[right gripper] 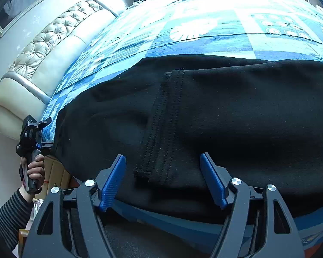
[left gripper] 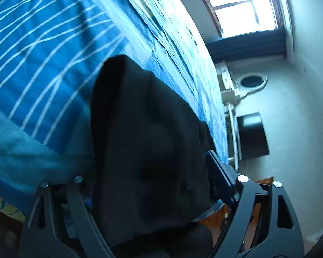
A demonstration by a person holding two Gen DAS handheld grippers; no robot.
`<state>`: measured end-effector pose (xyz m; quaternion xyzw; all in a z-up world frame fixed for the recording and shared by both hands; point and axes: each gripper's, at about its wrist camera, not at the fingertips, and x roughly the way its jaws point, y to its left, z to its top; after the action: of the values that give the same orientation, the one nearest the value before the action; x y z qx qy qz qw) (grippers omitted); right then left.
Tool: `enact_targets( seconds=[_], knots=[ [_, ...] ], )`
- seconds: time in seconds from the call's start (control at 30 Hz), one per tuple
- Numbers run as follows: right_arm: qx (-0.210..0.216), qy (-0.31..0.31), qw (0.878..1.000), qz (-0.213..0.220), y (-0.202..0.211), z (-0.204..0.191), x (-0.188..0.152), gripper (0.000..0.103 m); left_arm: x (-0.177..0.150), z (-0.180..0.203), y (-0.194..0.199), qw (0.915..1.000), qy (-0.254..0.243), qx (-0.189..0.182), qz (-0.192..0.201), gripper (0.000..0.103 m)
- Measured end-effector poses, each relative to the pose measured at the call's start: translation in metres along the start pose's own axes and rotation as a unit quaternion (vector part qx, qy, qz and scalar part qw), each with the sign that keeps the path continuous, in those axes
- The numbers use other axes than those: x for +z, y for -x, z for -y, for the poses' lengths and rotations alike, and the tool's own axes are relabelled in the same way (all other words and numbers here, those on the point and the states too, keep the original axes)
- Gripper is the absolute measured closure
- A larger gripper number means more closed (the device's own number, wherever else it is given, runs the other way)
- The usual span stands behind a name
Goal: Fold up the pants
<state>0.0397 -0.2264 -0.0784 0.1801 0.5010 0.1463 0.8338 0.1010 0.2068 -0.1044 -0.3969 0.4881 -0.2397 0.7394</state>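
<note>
The black pants (right gripper: 204, 118) lie spread across the blue patterned bedspread (right gripper: 183, 32), near the bed's front edge, with a stitched seam strip running toward the right gripper (right gripper: 163, 178). That gripper's 2 blue-padded fingers (right gripper: 114, 180) stand wide apart, straddling the end of the seam and holding nothing, with the cloth directly ahead of them. The left gripper (right gripper: 35, 133), seen from the right wrist view at the garment's far left end and held in the person's hand (right gripper: 35, 169), sits against the fabric edge; in its own view black cloth fills the space between its arms and only 1 blue pad (left gripper: 220, 176) shows beside it, so whether it is clamped on the pants cannot be told. The step in hand appears to be taking hold of the near edge for a fold. To do it well, the right gripper should probably slide low so 1 finger passes under the hem, close on all layers together, and lift in step with the left so the fabric stays flat and does not bunch near the seam.
</note>
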Motion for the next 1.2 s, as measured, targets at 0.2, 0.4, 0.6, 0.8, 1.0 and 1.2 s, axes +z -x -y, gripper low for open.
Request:
enact_targets(
  seconds=[0.2,0.4,0.6,0.8,1.0,1.2],
  knots=[
    [-0.003,0.013,1.000,0.006,-0.001,-0.004,-0.002,0.023,-0.004,0.034,-0.018,0.9904,-0.079,0.109,-0.029,0.063],
    [-0.009,0.026,0.999,0.016,-0.002,-0.009,-0.004,0.017,-0.001,0.045,-0.018,0.9882,-0.076,0.131,-0.026,0.085],
    [-0.015,0.035,0.999,0.020,-0.002,-0.012,-0.005,0.016,-0.004,0.058,-0.019,0.9815,-0.090,0.168,-0.017,0.087],
    [-0.029,0.052,0.998,0.023,-0.002,-0.017,-0.006,0.016,-0.006,0.072,-0.014,0.9800,-0.089,0.178,-0.002,0.088],
    [-0.042,0.066,0.997,0.026,-0.003,-0.019,-0.007,0.016,-0.007,0.096,-0.008,0.9784,-0.107,0.177,0.004,0.088],
    [-0.046,0.074,0.996,0.029,-0.003,-0.021,-0.009,0.016,-0.011,0.137,-0.017,0.9766,-0.138,0.165,0.004,0.089]
  ],
)
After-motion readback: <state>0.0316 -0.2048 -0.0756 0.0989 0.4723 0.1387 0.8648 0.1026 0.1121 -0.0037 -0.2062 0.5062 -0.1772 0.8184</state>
